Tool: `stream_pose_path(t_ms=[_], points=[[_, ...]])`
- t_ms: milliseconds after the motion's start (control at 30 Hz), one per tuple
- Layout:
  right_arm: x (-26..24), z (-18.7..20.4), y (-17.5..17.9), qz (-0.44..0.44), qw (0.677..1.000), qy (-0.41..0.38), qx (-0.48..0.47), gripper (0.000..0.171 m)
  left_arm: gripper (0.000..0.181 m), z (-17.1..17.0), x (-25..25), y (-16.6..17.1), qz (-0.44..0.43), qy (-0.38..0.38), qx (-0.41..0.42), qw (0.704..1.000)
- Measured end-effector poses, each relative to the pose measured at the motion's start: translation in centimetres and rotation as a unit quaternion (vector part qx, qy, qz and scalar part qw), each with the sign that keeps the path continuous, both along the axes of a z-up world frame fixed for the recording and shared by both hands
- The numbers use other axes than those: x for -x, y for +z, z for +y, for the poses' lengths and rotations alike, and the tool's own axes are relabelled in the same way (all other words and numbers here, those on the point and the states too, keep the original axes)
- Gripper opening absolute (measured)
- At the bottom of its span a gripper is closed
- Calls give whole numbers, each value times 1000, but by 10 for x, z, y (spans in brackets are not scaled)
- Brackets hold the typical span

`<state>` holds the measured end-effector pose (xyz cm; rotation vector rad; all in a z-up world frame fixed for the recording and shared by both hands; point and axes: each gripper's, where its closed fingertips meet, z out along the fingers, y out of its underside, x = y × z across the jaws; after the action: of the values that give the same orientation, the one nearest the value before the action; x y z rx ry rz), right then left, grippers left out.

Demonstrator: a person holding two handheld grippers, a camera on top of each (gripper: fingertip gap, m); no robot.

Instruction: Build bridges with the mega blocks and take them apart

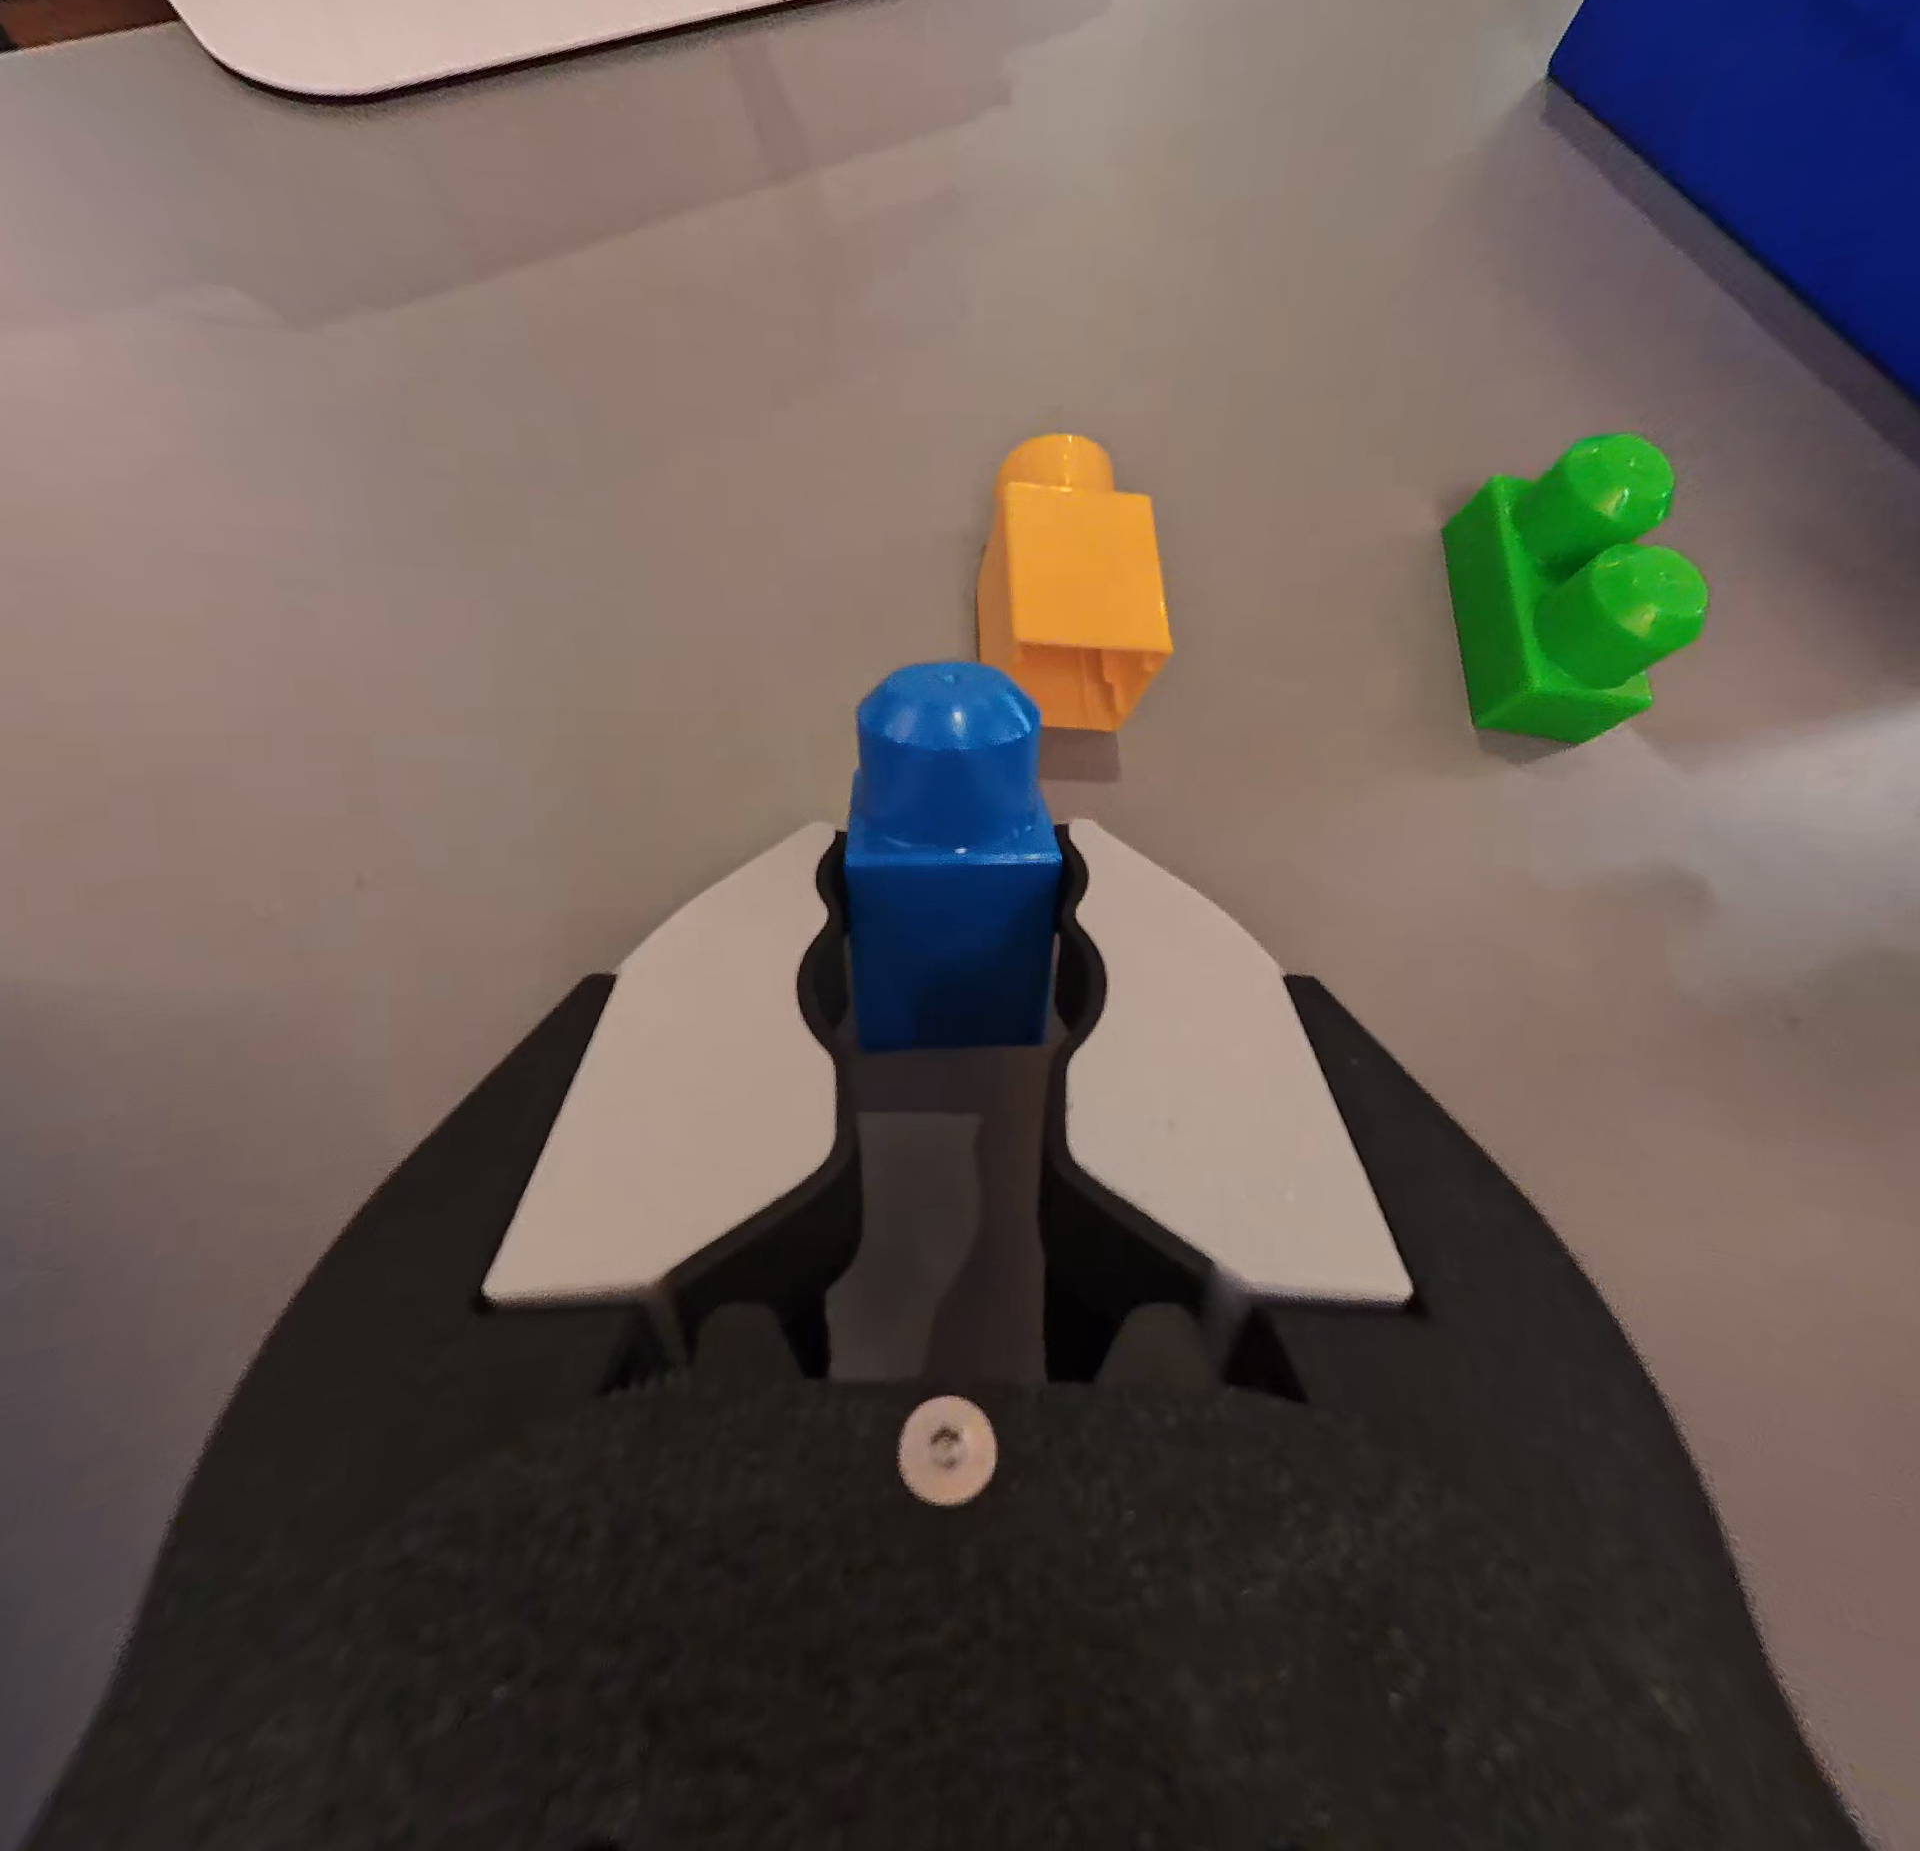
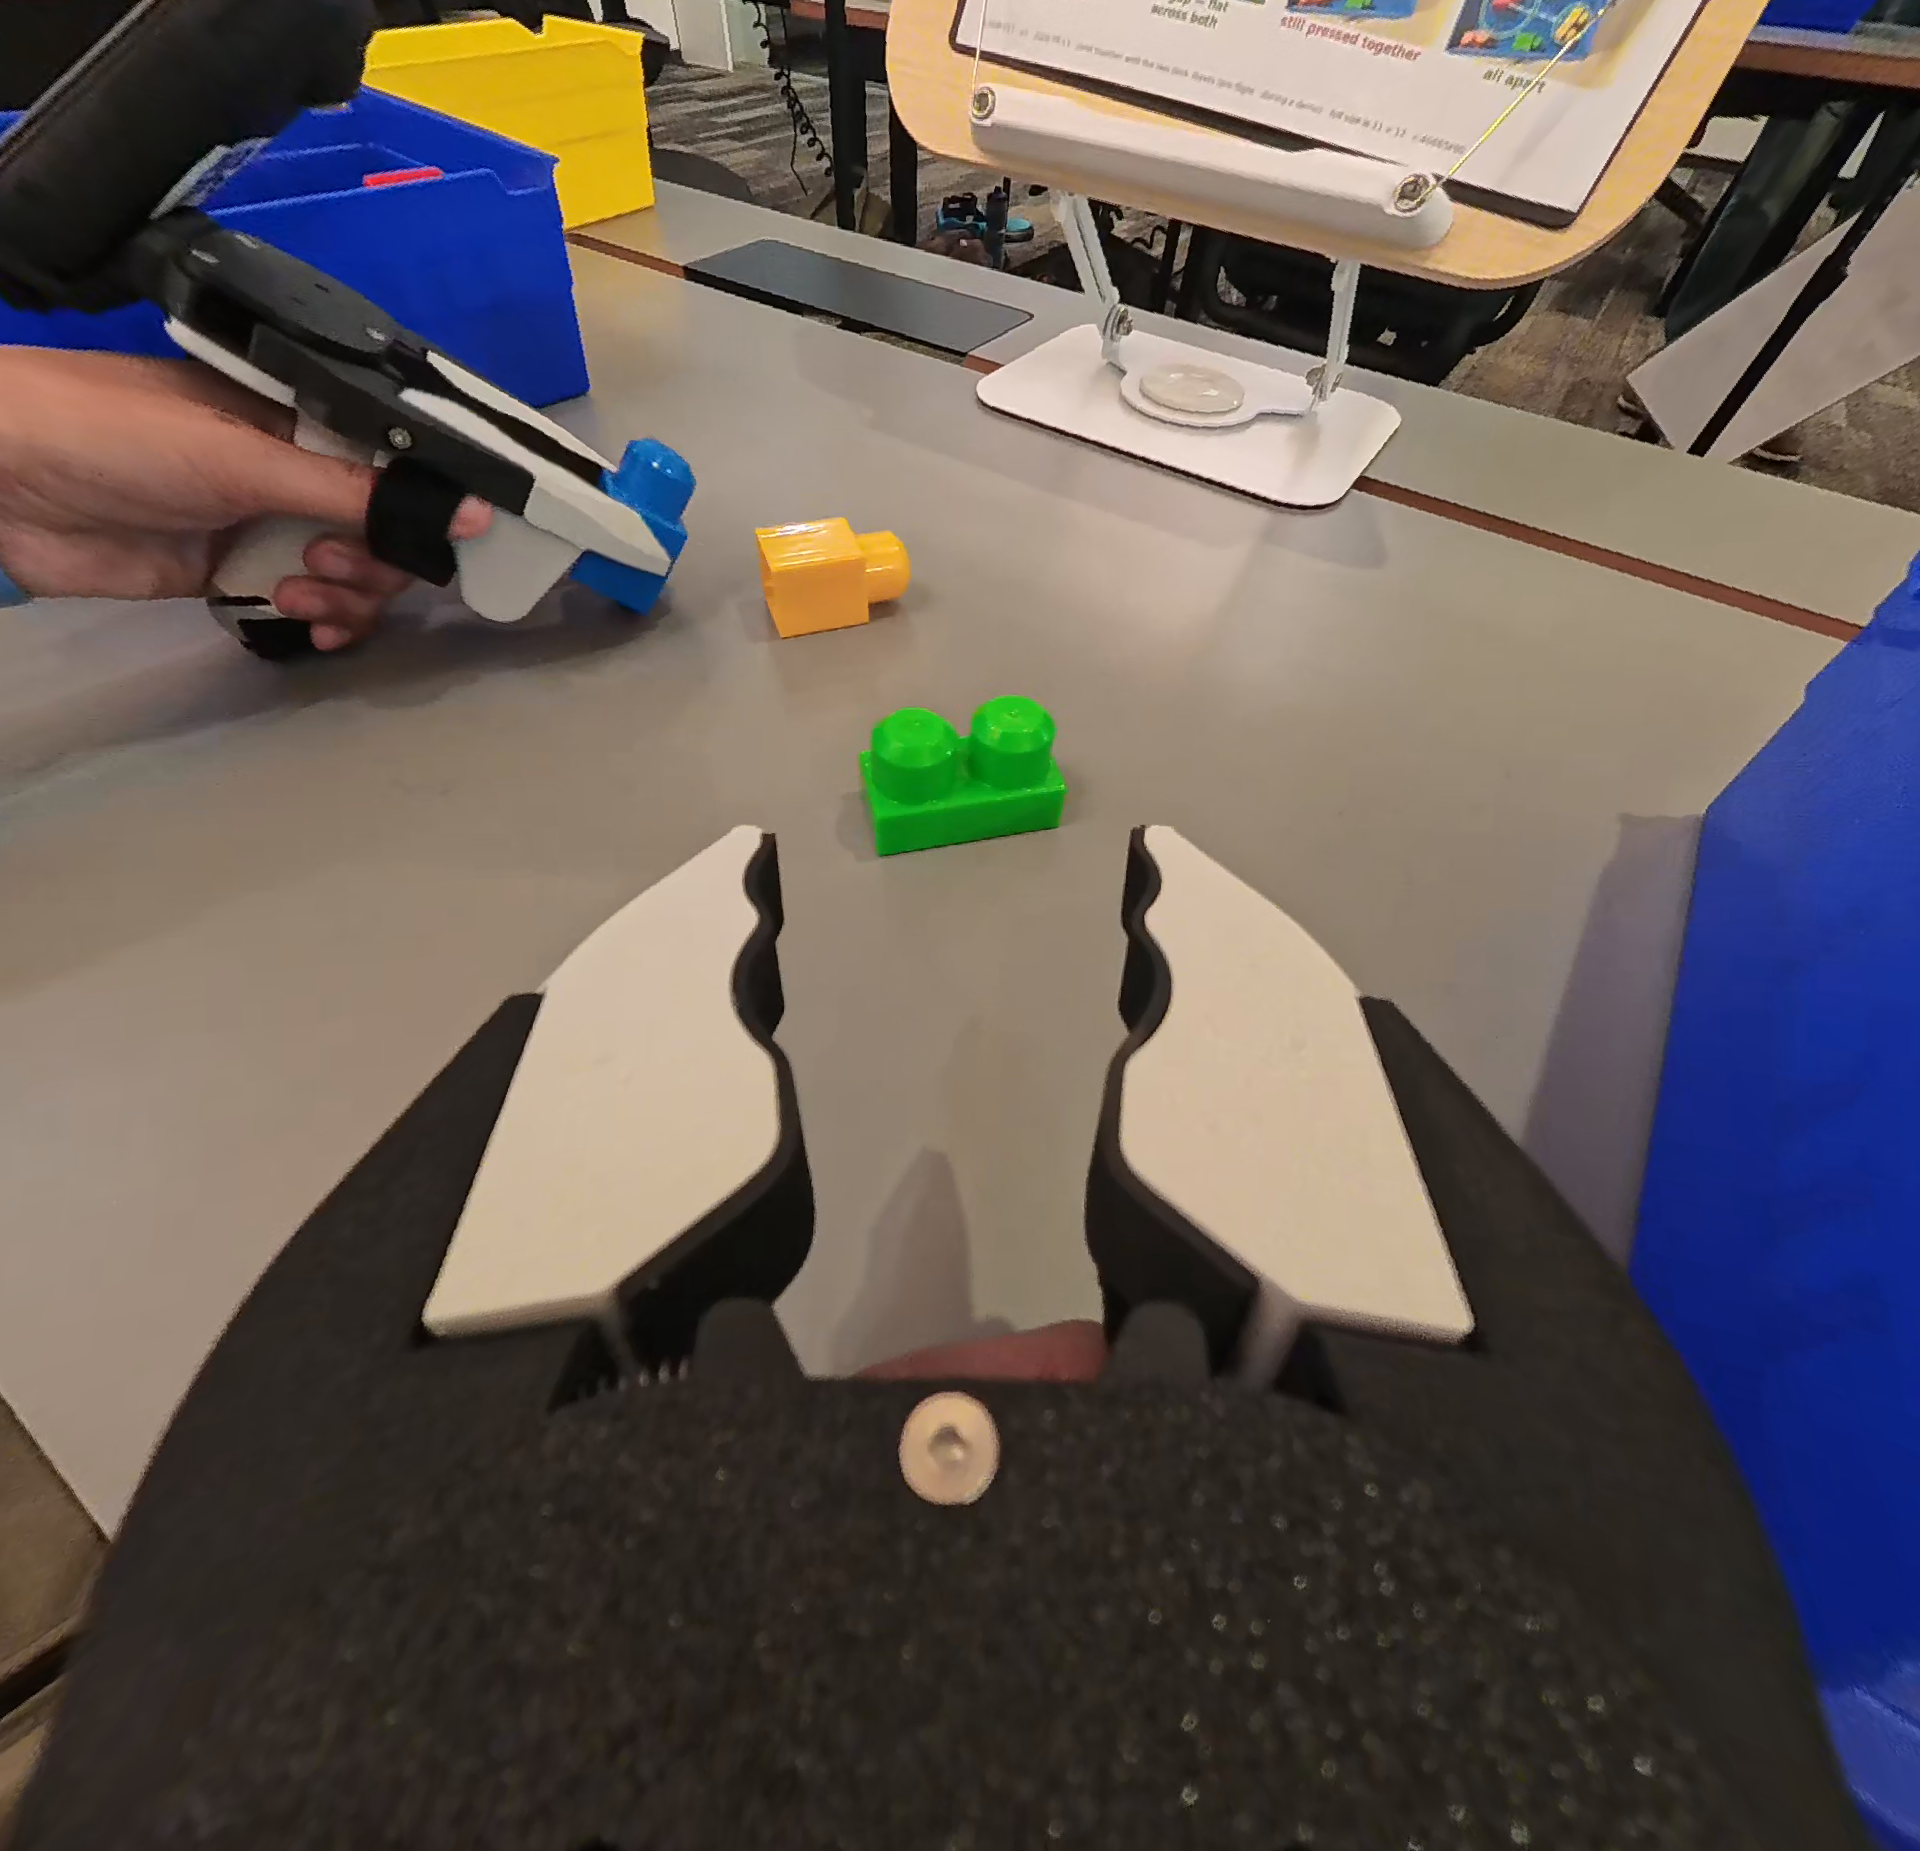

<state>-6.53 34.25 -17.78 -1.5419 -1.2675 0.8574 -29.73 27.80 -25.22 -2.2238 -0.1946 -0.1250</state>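
My left gripper [image 1: 951,866] is shut on a blue one-stud block [image 1: 945,866], its stud pointing forward. In the right wrist view the left gripper [image 2: 634,534] holds that blue block [image 2: 649,513] tilted, just above the grey table [image 2: 1351,762]. An orange one-stud block [image 1: 1075,586] lies on its side just beyond the blue one; it also shows in the right wrist view [image 2: 826,575]. A green two-stud block [image 2: 961,778] stands upright in front of my right gripper [image 2: 951,845], which is open and empty. The green block shows at the right of the left wrist view [image 1: 1569,586].
A blue bin [image 2: 1808,1126] stands close on the right, and also shows in the left wrist view [image 1: 1766,128]. Another blue bin [image 2: 436,243] and a yellow bin [image 2: 551,108] stand behind the left gripper. A white stand [image 2: 1195,419] holding an instruction sheet is at the table's far side. Across from one pair of fingers to the other is roughly 25 cm.
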Motion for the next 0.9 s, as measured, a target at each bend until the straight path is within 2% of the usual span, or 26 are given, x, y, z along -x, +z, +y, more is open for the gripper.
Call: stream_pose_path(t_ms=[233, 367, 567, 667, 733, 800, 900], points=[[0, -1, 1, 1, 1000, 1, -1, 63, 39, -11, -10, -12, 4, -24, 40, 999], [1, -2, 2, 0, 1000, 1, -4, 63, 46, -21, -15, -16, 13, -31, 54, 998], [-1, 0, 2, -1, 1000, -1, -3, 63, 70, -45, -33, 0, 54, -38, 15, 998], [0, 0, 1, -1, 1000, -1, -2, 63, 95, -65, -35, 27, 96, 12, -29, 995], [0, 0, 0, -2, 1000, -2, -3, 63, 100, -81, -40, 49, 107, 58, -85, 989], [-1, 1, -1, -3, 1000, -3, -3, 63, 101, -96, -58, 67, 57, 96, -138, 984], [-1, 3, -3, -5, 1000, -5, -2, 63, 104, -113, -78, 72, -1, 148, -166, 975]])
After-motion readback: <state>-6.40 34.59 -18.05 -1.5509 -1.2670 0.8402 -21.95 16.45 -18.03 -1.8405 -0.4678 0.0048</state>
